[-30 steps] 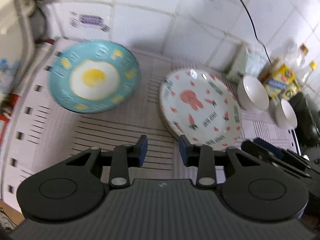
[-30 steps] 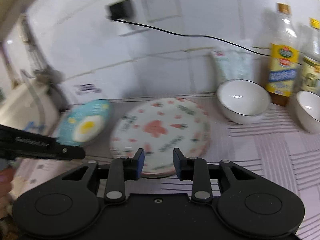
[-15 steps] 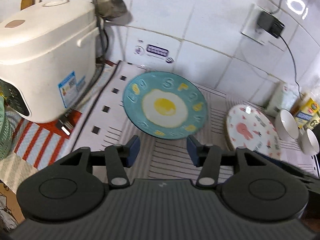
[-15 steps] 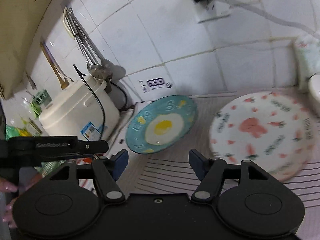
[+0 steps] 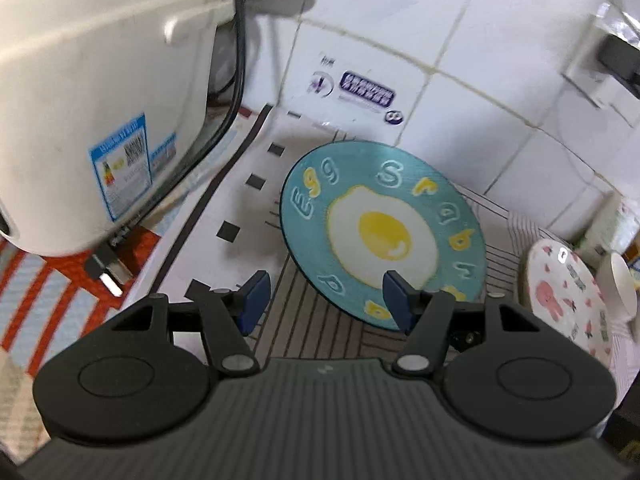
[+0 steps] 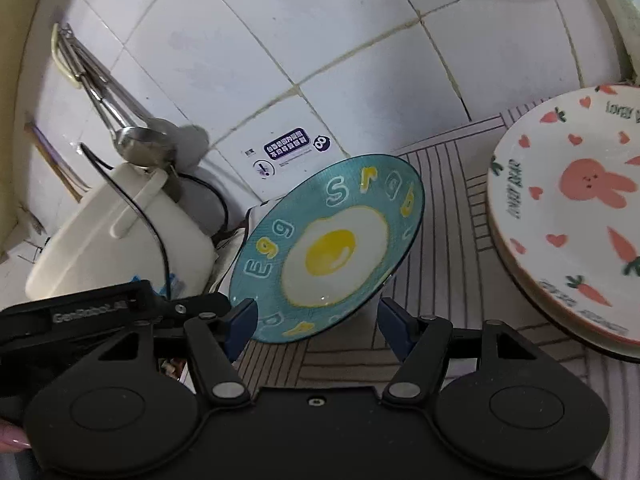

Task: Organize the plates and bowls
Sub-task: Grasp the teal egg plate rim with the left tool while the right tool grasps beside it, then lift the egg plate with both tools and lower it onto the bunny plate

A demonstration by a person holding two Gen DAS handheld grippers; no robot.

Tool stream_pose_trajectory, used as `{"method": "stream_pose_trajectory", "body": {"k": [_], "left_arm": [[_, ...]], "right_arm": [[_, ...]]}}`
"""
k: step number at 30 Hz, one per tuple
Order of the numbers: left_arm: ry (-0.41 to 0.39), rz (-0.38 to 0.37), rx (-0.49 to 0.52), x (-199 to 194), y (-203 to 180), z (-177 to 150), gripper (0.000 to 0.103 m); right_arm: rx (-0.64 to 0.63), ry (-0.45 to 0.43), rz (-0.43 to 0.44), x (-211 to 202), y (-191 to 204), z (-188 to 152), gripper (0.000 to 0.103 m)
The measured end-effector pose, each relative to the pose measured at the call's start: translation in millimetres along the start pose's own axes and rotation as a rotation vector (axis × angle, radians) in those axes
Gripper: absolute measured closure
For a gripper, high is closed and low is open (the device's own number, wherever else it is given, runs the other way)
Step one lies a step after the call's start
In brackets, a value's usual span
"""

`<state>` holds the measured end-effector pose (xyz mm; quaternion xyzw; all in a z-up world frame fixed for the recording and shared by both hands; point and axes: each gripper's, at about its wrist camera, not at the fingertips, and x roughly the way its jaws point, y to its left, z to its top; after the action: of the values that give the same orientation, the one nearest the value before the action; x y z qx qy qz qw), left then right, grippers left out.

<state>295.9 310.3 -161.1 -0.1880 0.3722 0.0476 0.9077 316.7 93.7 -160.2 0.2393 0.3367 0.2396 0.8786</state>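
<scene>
While both claws stand spread wide and grip nothing, the left gripper (image 5: pixel 326 300) hovers at the near rim of the blue egg plate (image 5: pixel 384 232), its right blue pad (image 5: pixel 400 300) over the plate's edge and its left pad (image 5: pixel 252 298) over the striped mat (image 5: pixel 320 332); whether the pad touches the rim cannot be told. The right gripper (image 6: pixel 318 326) faces the same blue egg plate (image 6: pixel 328 248) from the other side, its fingers set either side of the plate's near edge, with the left tool's black body (image 6: pixel 100 312) showing at the lower left of that view. The plate sits toward the mat's back left, near the tiled wall (image 5: pixel 440 40) and its purple sticker (image 5: pixel 366 88). At the mat's left edge stands a white rice cooker (image 5: pixel 100 100), its black cord (image 5: pixel 236 60) trailing down. A ladle (image 6: pixel 136 140) hangs on the wall above the cooker. Toward the mat's right lies a stack of white rabbit-and-carrot plates (image 6: pixel 568 216), well apart from the blue one, with a white bowl (image 5: pixel 620 284) just beyond it.
</scene>
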Motion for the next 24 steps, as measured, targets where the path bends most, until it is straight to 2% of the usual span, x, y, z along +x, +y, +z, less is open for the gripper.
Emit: {"method": "stream_pose_trajectory", "body": {"k": [3, 6, 11, 14, 16, 24], "left_arm": [[0.03, -0.016, -0.031, 17, 8, 3, 0.047], [0.032, -0.002, -0.017, 28, 8, 4, 0.054], [0.05, 0.004, -0.028, 41, 7, 6, 0.073], [0.058, 0.016, -0.043, 47, 8, 4, 0.074], [0.044, 0.019, -0.046, 48, 5, 2, 0.074], [0.01, 0.059, 0.024, 48, -11, -6, 0.075]], "right_arm": [[-0.028, -0.009, -0.042, 15, 2, 0, 0.032], [-0.031, -0.023, -0.081, 24, -1, -1, 0.04], [-0.044, -0.05, -0.128, 31, -4, 1, 0.05], [-0.049, -0.057, -0.15, 30, -5, 0, 0.059], [-0.056, -0.057, -0.162, 29, -7, 0, 0.07], [-0.08, -0.076, -0.179, 30, -7, -2, 0.071]]}}
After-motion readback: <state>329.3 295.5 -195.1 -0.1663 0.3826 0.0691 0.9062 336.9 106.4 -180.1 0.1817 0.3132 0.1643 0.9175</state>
